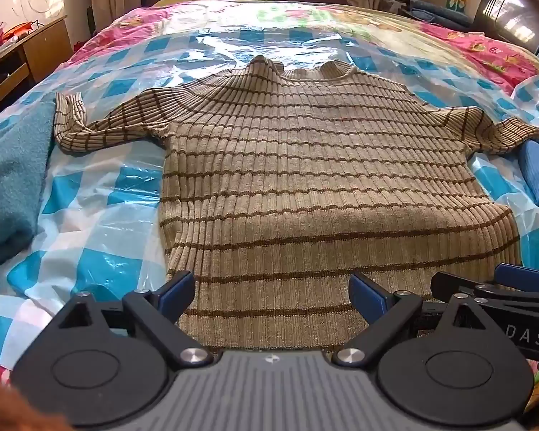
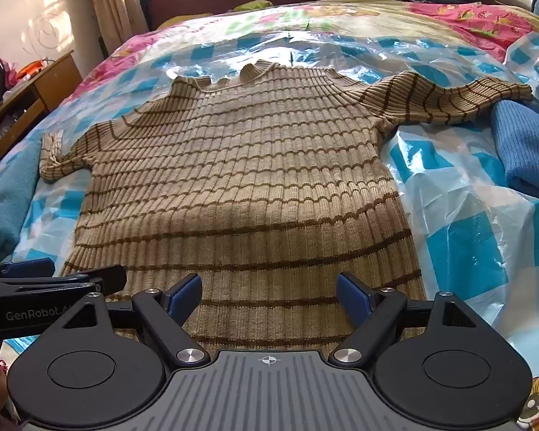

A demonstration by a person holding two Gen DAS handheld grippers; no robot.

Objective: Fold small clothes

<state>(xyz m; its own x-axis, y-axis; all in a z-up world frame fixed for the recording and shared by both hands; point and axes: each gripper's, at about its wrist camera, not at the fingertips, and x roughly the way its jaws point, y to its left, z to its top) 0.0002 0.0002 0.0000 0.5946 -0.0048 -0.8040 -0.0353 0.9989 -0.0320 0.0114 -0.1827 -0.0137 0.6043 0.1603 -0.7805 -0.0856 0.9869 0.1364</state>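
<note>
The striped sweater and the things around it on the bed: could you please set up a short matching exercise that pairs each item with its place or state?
Column one:
1. striped sweater
2. teal blanket
3. blue knit garment
4. left claw

Column two:
A. under the tip of the sweater's right-hand sleeve
B. open above the sweater's hem
C. spread flat, collar at the far end
D. bunched at the left edge of the checked plastic sheet

Pairs: 1-C, 2-D, 3-A, 4-B

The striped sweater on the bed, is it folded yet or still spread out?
Spread out. The striped sweater lies flat on the plastic sheet, both sleeves stretched sideways, collar at the far end and hem nearest the cameras; no part is turned over.
</note>
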